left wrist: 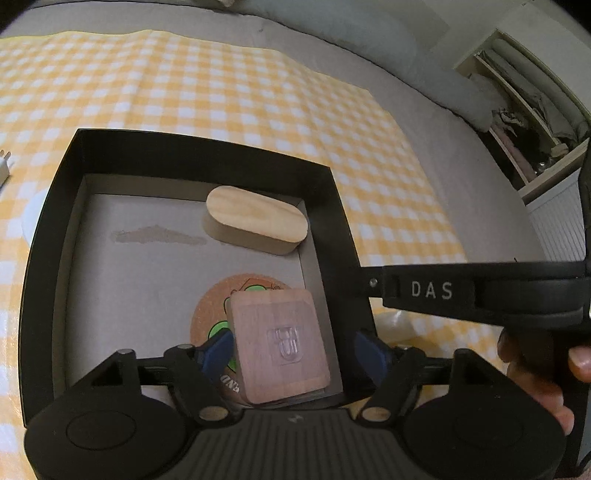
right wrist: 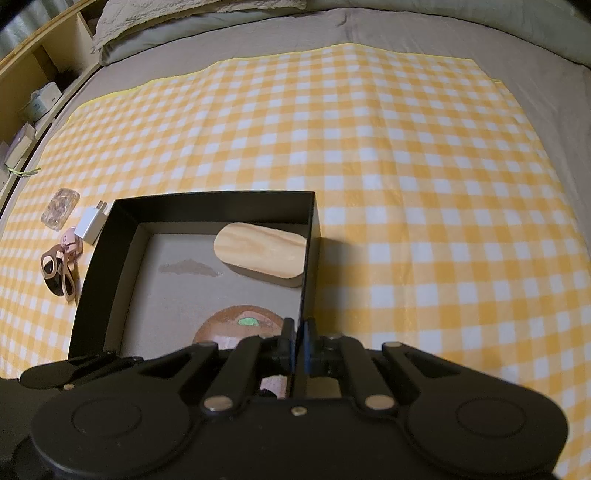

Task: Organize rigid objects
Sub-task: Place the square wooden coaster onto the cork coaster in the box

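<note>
We see a black box [left wrist: 66,236] sitting on a yellow-and-white checked cloth [left wrist: 229,92] spread over a grey bed [right wrist: 406,26]. Our left gripper [left wrist: 293,350] hangs over the box's near right corner with its blue-padded jaws spread wide — a square wooden block [left wrist: 280,343] lies between them, and neither pad appears to press on it. The block rests tilted on a round cork coaster [left wrist: 218,299] with a green print, on the box's grey floor. Farther back, against the far right wall, lies an oval wooden piece [left wrist: 256,219]. Our right gripper [right wrist: 300,343] has its jaws pressed together on the box's right wall [right wrist: 309,266] — the thin black edge runs up between the pads. In the right wrist view, outside the box to its left, we find a white charger plug [right wrist: 90,225], a pair of pink-handled scissors [right wrist: 61,266] and a small clear case [right wrist: 61,208], all on the cloth.
</note>
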